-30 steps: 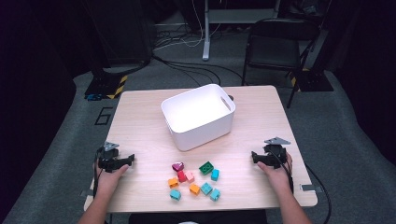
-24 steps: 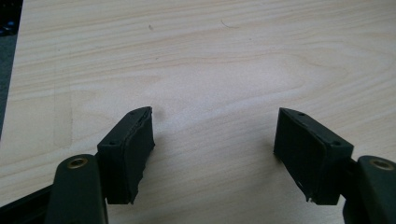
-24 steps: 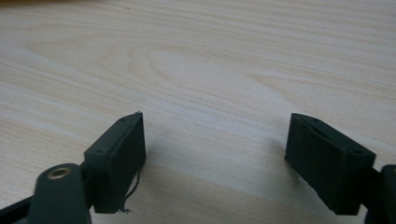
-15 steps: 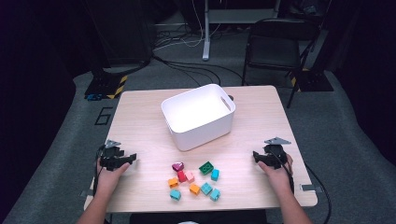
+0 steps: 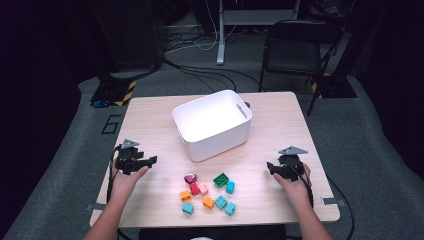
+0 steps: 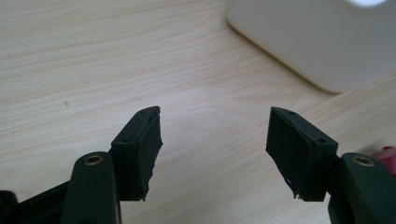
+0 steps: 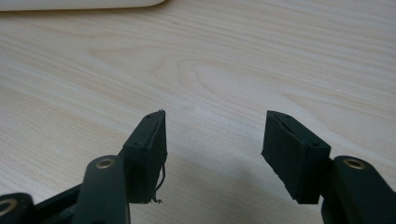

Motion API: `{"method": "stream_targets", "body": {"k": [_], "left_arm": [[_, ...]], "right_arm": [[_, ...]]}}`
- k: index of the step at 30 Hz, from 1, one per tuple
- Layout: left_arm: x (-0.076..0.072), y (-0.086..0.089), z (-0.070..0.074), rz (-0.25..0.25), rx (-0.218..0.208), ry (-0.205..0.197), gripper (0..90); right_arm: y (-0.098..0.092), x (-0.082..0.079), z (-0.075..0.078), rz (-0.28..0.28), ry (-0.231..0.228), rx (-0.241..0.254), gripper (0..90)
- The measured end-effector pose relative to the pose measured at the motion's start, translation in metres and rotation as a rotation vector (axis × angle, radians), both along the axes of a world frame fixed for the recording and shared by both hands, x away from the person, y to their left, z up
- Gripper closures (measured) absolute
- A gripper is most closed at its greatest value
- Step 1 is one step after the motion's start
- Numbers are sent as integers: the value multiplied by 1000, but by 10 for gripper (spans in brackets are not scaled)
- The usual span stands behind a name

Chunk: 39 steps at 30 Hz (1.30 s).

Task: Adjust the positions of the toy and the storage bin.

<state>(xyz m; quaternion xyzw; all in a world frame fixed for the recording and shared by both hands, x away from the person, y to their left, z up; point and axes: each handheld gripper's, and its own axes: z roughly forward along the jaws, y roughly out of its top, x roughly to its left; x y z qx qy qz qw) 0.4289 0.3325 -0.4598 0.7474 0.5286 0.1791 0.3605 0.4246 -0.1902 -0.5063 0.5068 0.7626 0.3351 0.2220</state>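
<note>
A white bin stands mid-table, its corner showing in the left gripper view. Several small toy bricks lie near the front edge: a magenta one, a green one, orange ones and teal ones. My left gripper rests low at the table's left, open, nothing between its fingertips. My right gripper sits at the right, open over bare wood, with its fingertips apart. A magenta edge peeks in beside the left gripper's jaw.
The wooden table has free room left and right of the bin. A black folding chair stands behind the far right corner. Cables and a metal stand lie on the grey floor beyond.
Both hands have barely shifted; the left gripper has edged slightly toward the front. Nothing was taken hold of or let go.
</note>
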Motion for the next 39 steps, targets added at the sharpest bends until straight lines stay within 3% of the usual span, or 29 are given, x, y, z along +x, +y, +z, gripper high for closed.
{"method": "stream_targets", "body": {"k": [13,23,28,34,39], "left_arm": [[13,-43,36,-90,-1,-37,385],[22,-62,65,-102,-18,-73,389],[26,-72,75,-110,-11,-67,384],[33,-82,82,-121,-34,-65,384],[37,-89,82,-132,-42,-56,381]], "right_arm": [[3,-1,-3,10,2,-2,411],[2,-1,-3,3,1,12,412],[4,-2,-3,5,1,12,414],[4,-2,-2,5,-9,12,415],[3,-2,-3,2,-6,16,415]]}}
